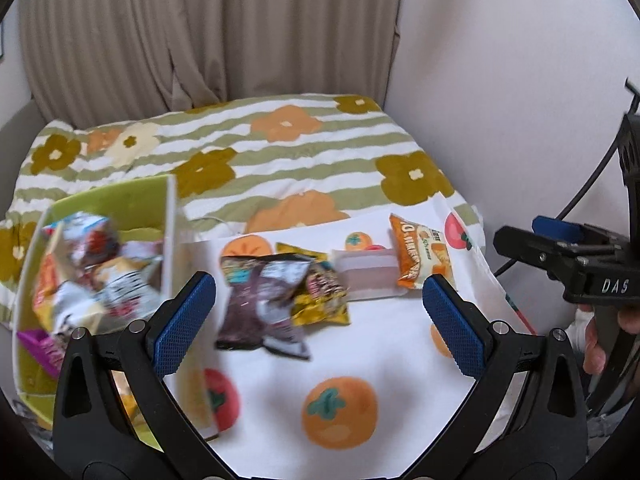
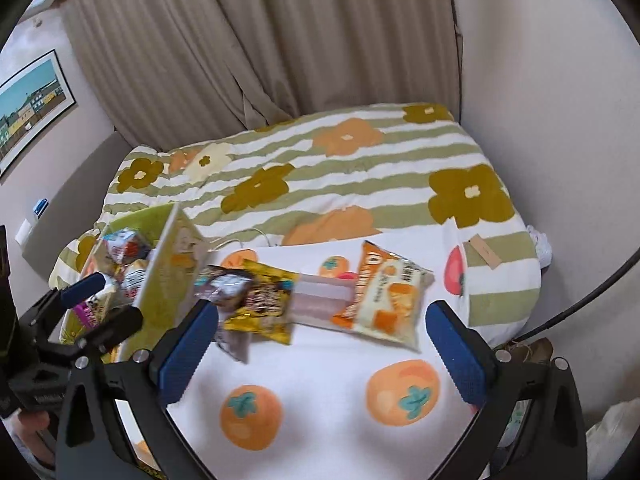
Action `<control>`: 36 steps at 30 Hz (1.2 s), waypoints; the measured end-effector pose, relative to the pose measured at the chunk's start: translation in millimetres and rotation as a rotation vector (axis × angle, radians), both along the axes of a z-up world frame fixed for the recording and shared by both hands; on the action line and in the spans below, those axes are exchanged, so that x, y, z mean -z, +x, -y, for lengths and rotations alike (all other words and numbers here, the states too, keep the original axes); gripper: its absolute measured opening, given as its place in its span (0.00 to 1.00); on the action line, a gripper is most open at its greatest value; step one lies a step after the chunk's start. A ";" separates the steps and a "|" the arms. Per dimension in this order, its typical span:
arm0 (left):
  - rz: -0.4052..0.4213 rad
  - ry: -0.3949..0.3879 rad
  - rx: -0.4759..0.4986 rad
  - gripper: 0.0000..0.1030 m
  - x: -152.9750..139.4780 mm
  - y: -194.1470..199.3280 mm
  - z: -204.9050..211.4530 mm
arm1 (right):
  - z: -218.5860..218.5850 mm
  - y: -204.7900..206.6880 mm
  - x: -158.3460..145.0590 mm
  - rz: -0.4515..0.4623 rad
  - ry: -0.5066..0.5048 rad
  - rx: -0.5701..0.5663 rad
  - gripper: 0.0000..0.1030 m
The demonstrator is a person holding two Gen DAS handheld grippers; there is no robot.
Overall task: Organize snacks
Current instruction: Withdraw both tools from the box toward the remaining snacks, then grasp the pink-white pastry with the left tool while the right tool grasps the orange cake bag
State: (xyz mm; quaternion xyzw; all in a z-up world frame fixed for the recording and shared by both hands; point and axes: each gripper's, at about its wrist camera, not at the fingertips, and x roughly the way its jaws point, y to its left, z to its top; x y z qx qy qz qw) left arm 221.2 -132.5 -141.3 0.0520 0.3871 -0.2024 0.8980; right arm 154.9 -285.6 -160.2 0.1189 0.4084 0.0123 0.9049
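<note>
A bed is lying under a striped blanket [image 1: 280, 148] with large flowers, and a white cloth [image 1: 360, 340] printed with orange fruits is covering its near part. On that cloth, four snacks are sitting in a loose row. A dark brown packet [image 1: 260, 304] is lying nearest the left tongs [image 1: 320, 320], overlapping a yellow packet [image 1: 320, 292] beside it. To the right of those, a pale pink wafer pack [image 2: 320, 296] is lying flat, and an orange and white bag [image 2: 384, 300] is resting with its edge over the wafer pack. At the left side of the bed, a green box [image 1: 120, 200] is standing open and holding several crumpled wrappers, blurred in both views. The left tongs are hanging spread wide apart above the dark packet, gripping nothing. The right tongs [image 2: 324, 344] are also spread wide apart and gripping nothing, hovering near the yellow packet and the orange bag. Beige curtains [image 2: 260, 48] are hanging behind the bed, and a framed picture [image 2: 32, 104] is hanging on the left wall.
</note>
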 end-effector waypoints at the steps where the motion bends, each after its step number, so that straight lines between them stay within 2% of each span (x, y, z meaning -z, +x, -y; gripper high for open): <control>1: 0.000 0.011 0.005 1.00 3.5 3.0 7.5 | 8.4 5.7 4.3 -0.011 0.008 -0.005 1.00; 7: -0.010 0.124 0.119 1.00 31.0 32.0 50.0 | 45.5 33.2 30.0 -0.078 0.059 -0.037 1.00; 17: -0.104 0.398 0.586 1.00 82.4 84.5 119.8 | 67.9 75.0 76.9 -0.201 0.133 -0.006 1.00; 21: -0.159 0.427 0.707 1.00 107.8 96.1 134.8 | 69.0 87.5 98.8 -0.248 0.157 0.022 1.00; 26: -0.218 0.444 0.808 0.99 134.9 107.2 143.5 | 64.4 100.2 121.1 -0.294 0.125 0.032 1.00; 33: -0.247 0.455 0.873 0.99 156.0 112.6 149.3 | 64.2 113.4 144.5 -0.332 0.129 0.030 1.00; 34: -0.252 0.452 0.877 0.99 157.1 113.1 149.7 | 64.8 113.9 146.1 -0.334 0.133 0.032 0.99; 36: -0.254 0.452 0.883 0.99 158.8 114.0 150.7 | 65.5 115.9 151.2 -0.346 0.151 0.031 0.90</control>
